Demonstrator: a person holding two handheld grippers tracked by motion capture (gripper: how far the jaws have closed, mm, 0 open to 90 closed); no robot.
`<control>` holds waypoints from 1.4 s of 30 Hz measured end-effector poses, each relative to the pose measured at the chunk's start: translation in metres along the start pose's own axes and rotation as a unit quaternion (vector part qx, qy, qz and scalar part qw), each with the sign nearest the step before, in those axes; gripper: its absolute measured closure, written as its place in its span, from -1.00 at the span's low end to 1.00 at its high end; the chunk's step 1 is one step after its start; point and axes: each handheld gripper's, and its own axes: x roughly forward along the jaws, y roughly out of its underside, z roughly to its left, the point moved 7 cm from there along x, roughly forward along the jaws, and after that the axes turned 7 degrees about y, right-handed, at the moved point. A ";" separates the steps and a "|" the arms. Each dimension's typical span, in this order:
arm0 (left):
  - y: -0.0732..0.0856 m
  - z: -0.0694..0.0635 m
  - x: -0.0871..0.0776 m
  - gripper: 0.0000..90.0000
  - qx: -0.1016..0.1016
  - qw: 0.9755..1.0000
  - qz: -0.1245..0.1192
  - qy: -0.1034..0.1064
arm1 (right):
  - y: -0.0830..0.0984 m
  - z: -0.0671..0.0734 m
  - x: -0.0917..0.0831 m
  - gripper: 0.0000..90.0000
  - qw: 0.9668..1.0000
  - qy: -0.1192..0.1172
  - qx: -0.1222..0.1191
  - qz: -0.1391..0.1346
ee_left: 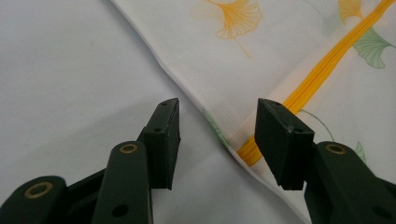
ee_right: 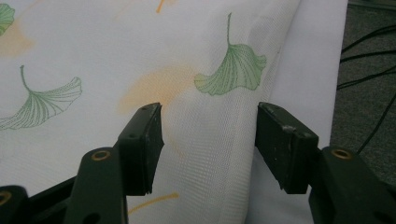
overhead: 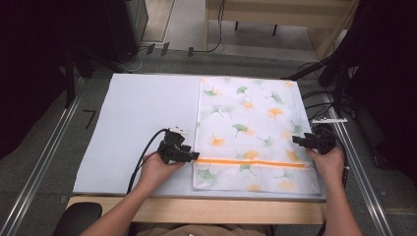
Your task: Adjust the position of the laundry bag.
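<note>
A white mesh laundry bag printed with green and orange ginkgo leaves lies flat on the right half of the mat. An orange zipper runs across it near the front edge. My left gripper is at the zipper's left end. In the left gripper view it stands open, its jaws straddling the bag's left edge beside the zipper. My right gripper is at the bag's right edge. In the right gripper view it is open over that edge of the bag.
A pale mat covers the table, bare on its left half. A wooden table edge runs along the front. Metal rails flank the table, and cables lie on the floor to the right.
</note>
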 end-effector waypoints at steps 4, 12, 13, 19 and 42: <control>-0.003 0.000 0.002 0.17 -0.006 1.000 -0.006 0.002 | 0.001 0.001 0.001 -0.03 1.000 -0.004 0.000 0.003; -0.006 0.000 0.007 0.38 -0.010 1.000 -0.007 0.006 | 0.002 0.007 0.004 -0.01 1.000 -0.010 -0.003 0.010; -0.006 0.000 0.007 0.41 -0.010 1.000 -0.007 0.006 | 0.002 0.007 0.004 -0.01 1.000 -0.010 -0.003 0.010; -0.007 0.000 0.010 0.77 -0.012 1.000 -0.003 0.015 | 0.001 0.013 0.005 0.15 1.000 -0.018 -0.009 0.008; -0.010 0.016 -0.011 1.00 -0.037 0.998 -0.014 0.043 | -0.005 0.023 0.003 1.00 0.999 -0.023 0.014 0.029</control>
